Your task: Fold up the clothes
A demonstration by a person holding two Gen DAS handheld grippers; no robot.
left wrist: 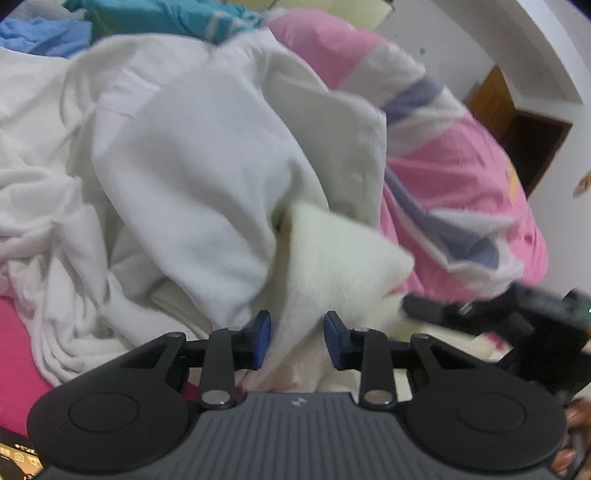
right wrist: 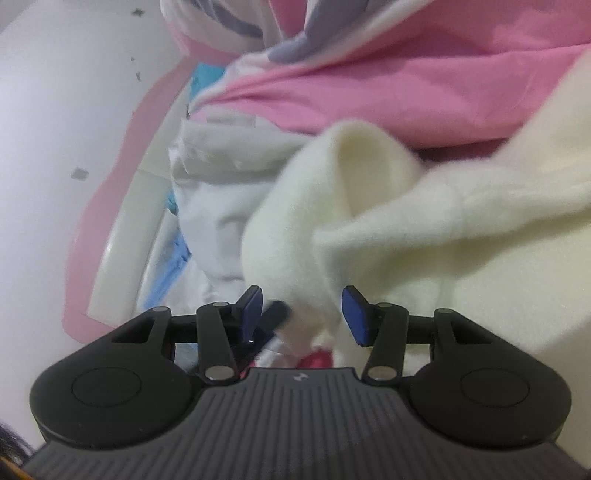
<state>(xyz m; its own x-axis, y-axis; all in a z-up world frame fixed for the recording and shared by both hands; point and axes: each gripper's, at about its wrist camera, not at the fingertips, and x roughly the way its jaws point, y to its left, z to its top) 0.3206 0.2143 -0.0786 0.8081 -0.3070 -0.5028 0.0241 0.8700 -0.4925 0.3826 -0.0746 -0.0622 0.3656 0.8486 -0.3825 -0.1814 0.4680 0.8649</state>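
A cream fleece garment [left wrist: 332, 258] lies at the front of a heap of white clothes [left wrist: 184, 166]. My left gripper [left wrist: 298, 339] has its blue pads pressed against a bunched fold of this garment, one on each side. In the right wrist view the same cream garment [right wrist: 406, 221] spreads to the right, and a fold of it hangs between the widely spread fingers of my right gripper [right wrist: 303, 314]. There is a gap at that gripper's left pad. A black fingertip of the left gripper [right wrist: 275, 314] shows just beside it.
A pink quilt with grey and white stripes [left wrist: 461, 166] is piled behind and to the right. Teal and blue clothes [left wrist: 147, 18] lie at the back. A magenta sheet [left wrist: 18, 350] covers the bed. A white wall [right wrist: 55, 110] stands on the left, and a person's hand [left wrist: 576, 424] shows at the lower right.
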